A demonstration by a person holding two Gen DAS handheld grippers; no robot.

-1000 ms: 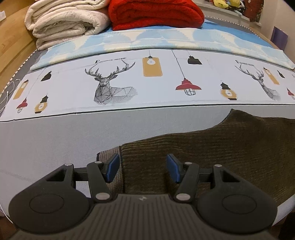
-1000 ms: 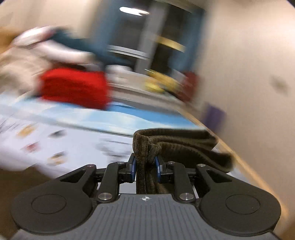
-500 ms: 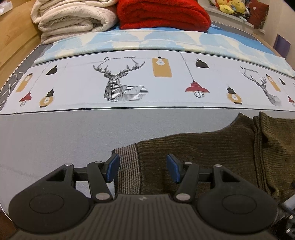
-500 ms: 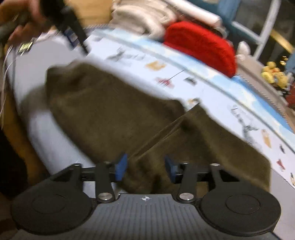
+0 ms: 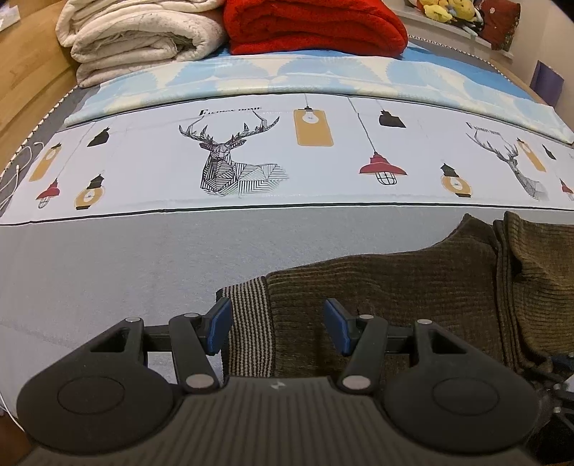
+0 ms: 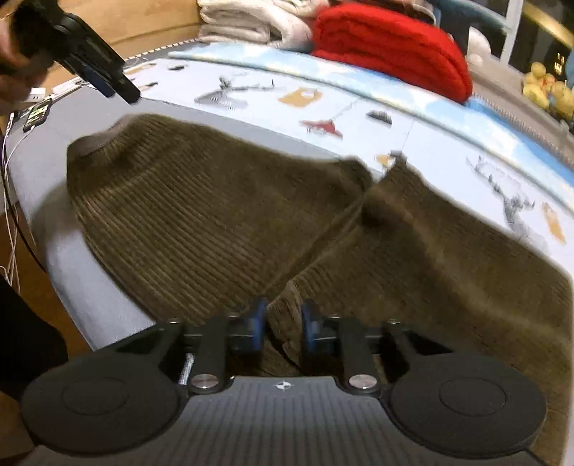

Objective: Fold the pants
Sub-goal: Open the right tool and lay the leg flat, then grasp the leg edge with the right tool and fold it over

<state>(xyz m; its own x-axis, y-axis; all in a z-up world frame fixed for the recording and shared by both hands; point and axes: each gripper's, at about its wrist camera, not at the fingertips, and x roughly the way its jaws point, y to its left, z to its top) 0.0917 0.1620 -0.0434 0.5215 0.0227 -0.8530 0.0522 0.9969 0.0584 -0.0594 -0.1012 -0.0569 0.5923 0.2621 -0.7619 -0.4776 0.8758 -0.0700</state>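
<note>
While the left gripper point(image 5: 276, 324) hovered spread over the pants point(image 5: 394, 286), the right gripper's point(image 6: 281, 322) jaws had just closed, pinching a fold.

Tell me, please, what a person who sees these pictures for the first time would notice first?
Probably the brown corduroy pants, spread over the near grey part of the bed, with the right gripper closing on a fold of them at the near edge. Next, the bright red blanket folded at the far side, beside a cream quilt. The deer drawing on the pale sheet between them also catches the eye.
</note>
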